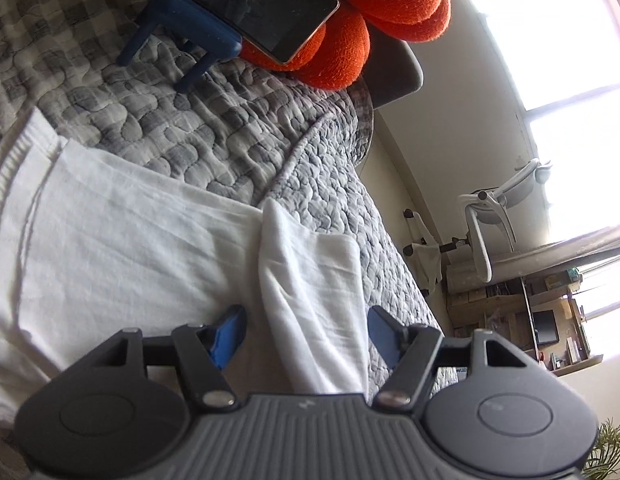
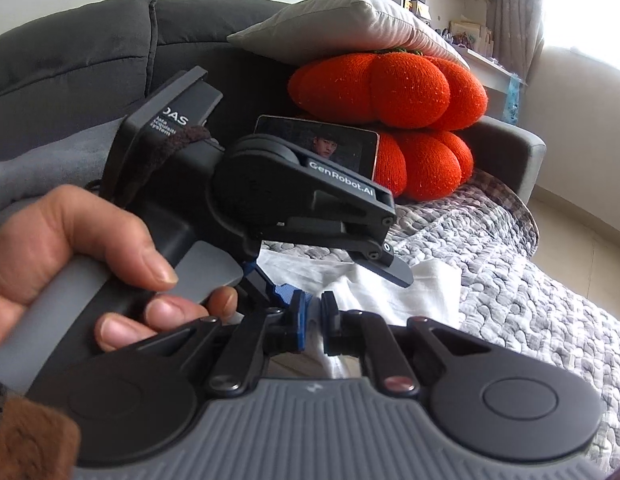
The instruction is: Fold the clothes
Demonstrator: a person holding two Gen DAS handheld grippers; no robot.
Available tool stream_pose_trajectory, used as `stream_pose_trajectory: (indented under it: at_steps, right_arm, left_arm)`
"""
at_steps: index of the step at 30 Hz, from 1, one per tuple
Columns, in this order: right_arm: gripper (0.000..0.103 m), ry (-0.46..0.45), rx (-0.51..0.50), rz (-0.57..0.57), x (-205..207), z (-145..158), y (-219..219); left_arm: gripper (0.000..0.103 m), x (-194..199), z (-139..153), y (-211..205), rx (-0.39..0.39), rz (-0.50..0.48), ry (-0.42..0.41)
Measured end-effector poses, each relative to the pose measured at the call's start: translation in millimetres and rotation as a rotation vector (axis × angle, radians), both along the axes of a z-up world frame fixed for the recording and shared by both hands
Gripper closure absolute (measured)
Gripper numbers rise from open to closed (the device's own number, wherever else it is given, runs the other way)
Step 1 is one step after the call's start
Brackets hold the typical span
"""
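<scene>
1. White garment [image 1: 122, 216] lies spread over the grey quilted bedspread [image 1: 214, 120], with a ribbed hem at its far end and a raised fold [image 1: 310, 280] running toward my left tool.
2. My left tool [image 1: 306, 336] has its jaws wide apart, one blue fingertip [image 1: 230, 332] on each side of that raised fold; the cloth sits between them, and neither pad presses on it.
3. My right tool [image 2: 313, 316] has its fingers almost together, a thin gap showing between the pads. I cannot tell whether any cloth is pinched there; white fabric [image 2: 390, 292] lies just beyond the tips.
4. In the right wrist view, the left hand [image 2: 70, 264] grips the handle of the left tool, which reaches across just ahead of the right one, above the garment.
5. Beyond the garment, a phone [image 1: 270, 4] leans on a small blue stand [image 1: 190, 36] against two orange pumpkin-shaped cushions [image 2: 390, 120], with a grey pillow [image 2: 342, 24] stacked on top.
6. An office chair [image 1: 498, 220] stands by the bright window [image 1: 550, 40], well apart from the bed.
</scene>
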State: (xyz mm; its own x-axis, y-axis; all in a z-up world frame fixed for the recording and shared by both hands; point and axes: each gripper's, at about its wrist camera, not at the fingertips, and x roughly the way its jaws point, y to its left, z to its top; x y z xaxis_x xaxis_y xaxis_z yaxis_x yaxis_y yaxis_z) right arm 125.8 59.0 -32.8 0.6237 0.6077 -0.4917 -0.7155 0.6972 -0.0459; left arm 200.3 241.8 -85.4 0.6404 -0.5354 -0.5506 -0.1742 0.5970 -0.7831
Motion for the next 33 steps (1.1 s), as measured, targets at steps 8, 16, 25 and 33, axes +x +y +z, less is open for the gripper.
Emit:
stream_pose_trajectory:
  at_steps: [8, 16, 25, 33]
  right_arm:
    - [0.094, 0.046, 0.038, 0.014, 0.5, 4.1, -2.7]
    - [0.094, 0.051, 0.052, 0.030, -2.5, 5.3, 0.6]
    - [0.094, 0.091, 0.101, 0.038, 1.1, 10.5, 6.8]
    - [0.094, 0.169, 0.156, 0.070, 1.4, 6.6, 27.3]
  left_arm:
    - [0.082, 2.2, -0.6, 5.3, 0.041, -0.002, -0.021]
    - [0.098, -0.8, 15.2, 5.3, 0.138, -0.014, -0.095]
    - [0.098, -7.4, 34.5, 15.3, 0.222, -0.020, -0.158]
    - [0.098, -19.0, 40.8, 47.3, 0.264, 0.029, -0.157]
